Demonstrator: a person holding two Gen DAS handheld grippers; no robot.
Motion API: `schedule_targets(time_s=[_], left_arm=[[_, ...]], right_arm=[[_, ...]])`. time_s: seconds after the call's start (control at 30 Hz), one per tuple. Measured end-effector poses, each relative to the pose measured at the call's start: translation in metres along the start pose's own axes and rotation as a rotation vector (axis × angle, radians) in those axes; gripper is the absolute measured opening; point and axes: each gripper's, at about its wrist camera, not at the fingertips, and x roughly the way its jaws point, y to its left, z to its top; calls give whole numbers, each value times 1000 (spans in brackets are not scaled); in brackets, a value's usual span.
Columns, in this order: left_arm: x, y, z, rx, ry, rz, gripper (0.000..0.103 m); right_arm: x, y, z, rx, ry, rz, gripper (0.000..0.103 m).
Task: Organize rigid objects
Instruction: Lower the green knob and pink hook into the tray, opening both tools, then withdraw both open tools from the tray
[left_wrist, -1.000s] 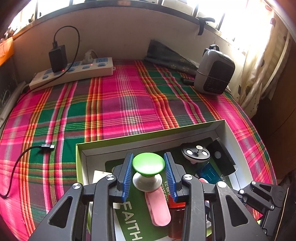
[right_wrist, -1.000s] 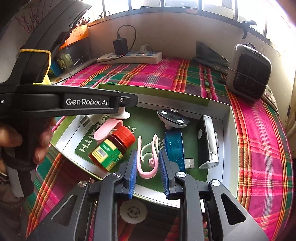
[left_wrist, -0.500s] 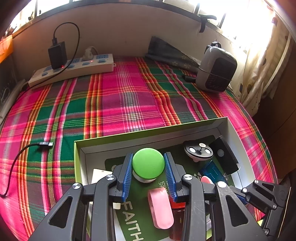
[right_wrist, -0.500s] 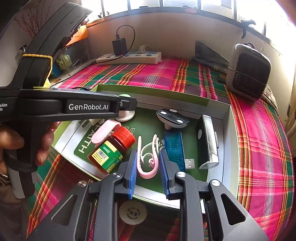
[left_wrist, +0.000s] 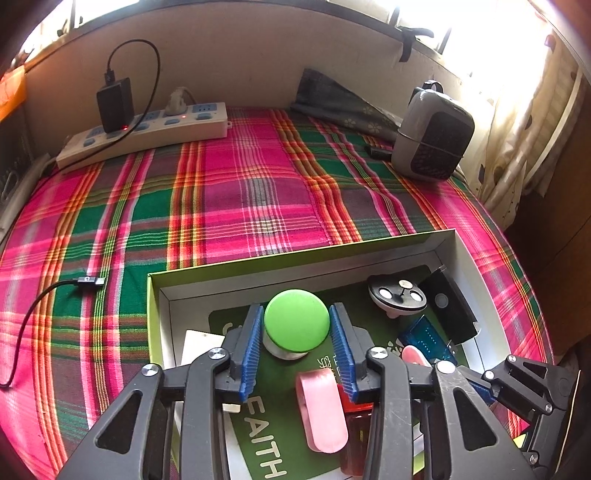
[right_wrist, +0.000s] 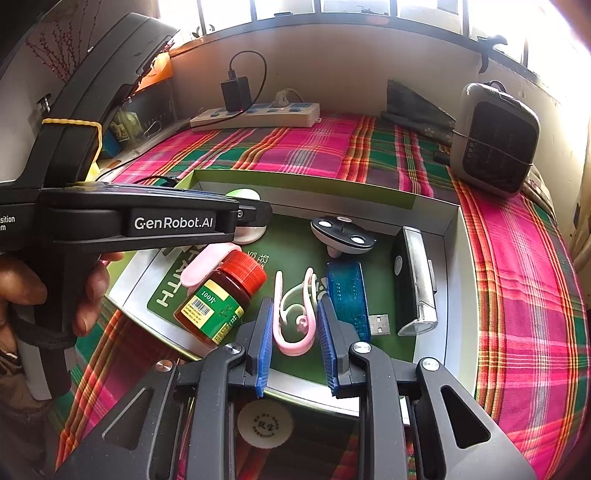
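An open green-rimmed box (left_wrist: 295, 254) lies on the plaid cloth. Inside it stands a green-capped white knob (left_wrist: 296, 319), between the blue pads of my left gripper (left_wrist: 295, 308). Those jaws are opening, and a thin gap shows on each side of the cap. In the right wrist view the left gripper (right_wrist: 255, 214) reaches over the box (right_wrist: 306, 182) from the left. My right gripper (right_wrist: 294, 302) hangs over the box's near edge, its pads closed against a pink curved clip (right_wrist: 295, 325).
The box also holds a red-capped bottle (right_wrist: 221, 295), a flat pink piece (left_wrist: 321, 410), a blue USB stick (right_wrist: 347, 295), a black and silver device (right_wrist: 413, 280) and a black disc (right_wrist: 343, 236). A power strip (left_wrist: 144, 129), a small heater (left_wrist: 432, 136) and a loose cable (left_wrist: 86, 281) lie on the cloth.
The green-capped knob sank from a raised hold to standing on the box floor. The left jaws then spread off its cap. The right gripper kept still.
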Motion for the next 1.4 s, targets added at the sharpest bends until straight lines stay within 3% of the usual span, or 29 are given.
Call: schedule_targets(time_s=[0.9, 1.4], left_arm=[[-23, -9, -14, 36, -39, 63, 41], [-66, -20, -41, 47, -108, 102, 42]], right_arm=[[-9, 2, -3, 31, -34, -2, 33], [-30, 3, -12, 53, -80, -33, 33]])
